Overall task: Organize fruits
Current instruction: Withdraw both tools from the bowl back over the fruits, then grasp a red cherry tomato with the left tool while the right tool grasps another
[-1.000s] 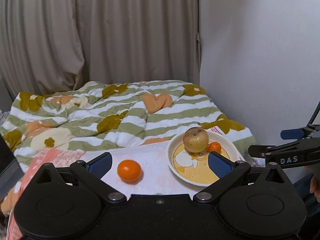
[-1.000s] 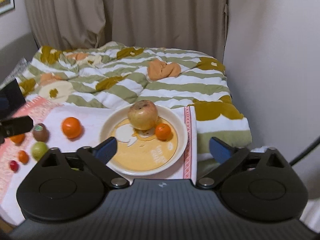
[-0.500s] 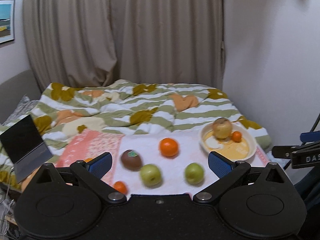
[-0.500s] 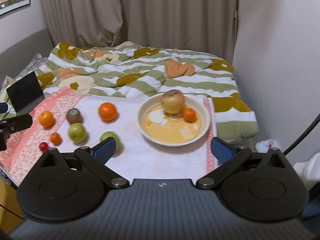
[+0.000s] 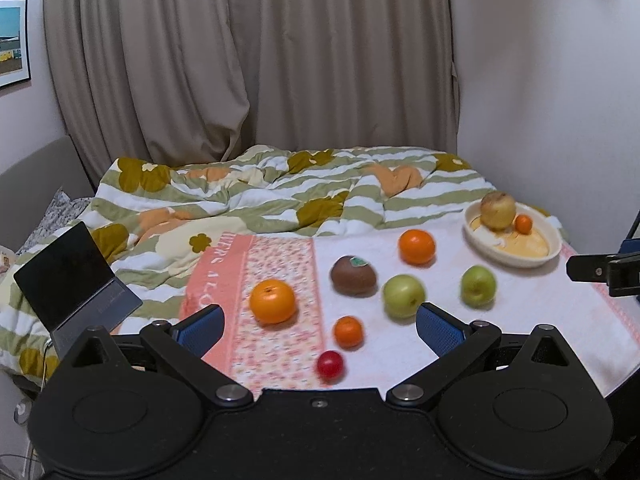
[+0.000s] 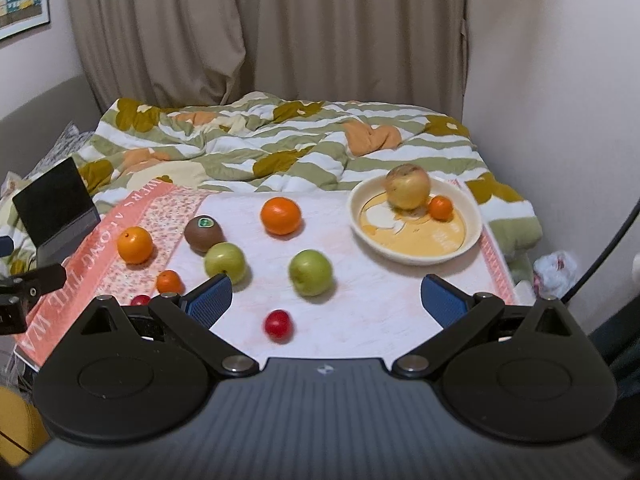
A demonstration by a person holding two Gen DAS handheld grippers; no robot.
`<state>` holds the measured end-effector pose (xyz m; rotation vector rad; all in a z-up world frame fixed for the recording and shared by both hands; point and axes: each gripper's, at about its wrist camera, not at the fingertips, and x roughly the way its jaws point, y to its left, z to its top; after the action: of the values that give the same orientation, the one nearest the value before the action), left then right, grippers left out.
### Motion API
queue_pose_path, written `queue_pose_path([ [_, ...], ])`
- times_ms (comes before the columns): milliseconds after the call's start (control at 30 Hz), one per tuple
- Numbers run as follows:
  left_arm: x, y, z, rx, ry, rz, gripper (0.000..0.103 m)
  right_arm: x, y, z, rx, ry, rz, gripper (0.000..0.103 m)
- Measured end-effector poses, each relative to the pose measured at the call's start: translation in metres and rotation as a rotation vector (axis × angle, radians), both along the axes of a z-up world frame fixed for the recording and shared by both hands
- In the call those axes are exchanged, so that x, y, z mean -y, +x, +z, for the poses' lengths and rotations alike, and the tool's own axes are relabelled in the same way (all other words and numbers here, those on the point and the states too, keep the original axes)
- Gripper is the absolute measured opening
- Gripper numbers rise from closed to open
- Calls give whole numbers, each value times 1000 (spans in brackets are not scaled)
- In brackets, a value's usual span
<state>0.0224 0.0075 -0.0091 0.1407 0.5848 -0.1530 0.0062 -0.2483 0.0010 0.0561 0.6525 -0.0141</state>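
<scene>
The bowl sits at the right end of a towel spread on the bed, holding two fruits: a big yellowish apple and, touching its right side, a small orange. Left of the bowl, loose on the towel and apart from one another, lie eight more: two large oranges, one small orange, one kiwi with its green sticker facing up, two green apples, and two small red fruits, the left one partly hidden behind the right gripper's finger. The far large orange shows its stem dimple turned upward. None of the fruit is long enough to show an axis. Nothing lies between the nearer green apple and the bowl. A striped, flowered quilt is bunched behind the towel, an open laptop stands at its left, and curtains hang behind. The right gripper and the left gripper both hover at the towel's near edge, fingers spread wide and holding nothing.
</scene>
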Motion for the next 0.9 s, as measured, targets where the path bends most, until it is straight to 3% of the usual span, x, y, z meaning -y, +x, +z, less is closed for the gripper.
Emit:
queue_pose_path([
  [233,-30,18,-30,-29,-23,-55,103,-35,5,-33,-16,24,-93,103],
  [500,-29,46,-74,-91,-30,-104,99,-54,22,-81,-41,10,-135,103],
  [800,-14,73,-114,-163,-13,-160,82,-56,50,-123,-70,2,-139,103],
  [900,-10,79,-123,-186,-1,-166,68,-54,57,-130,-82,12,-132,103],
])
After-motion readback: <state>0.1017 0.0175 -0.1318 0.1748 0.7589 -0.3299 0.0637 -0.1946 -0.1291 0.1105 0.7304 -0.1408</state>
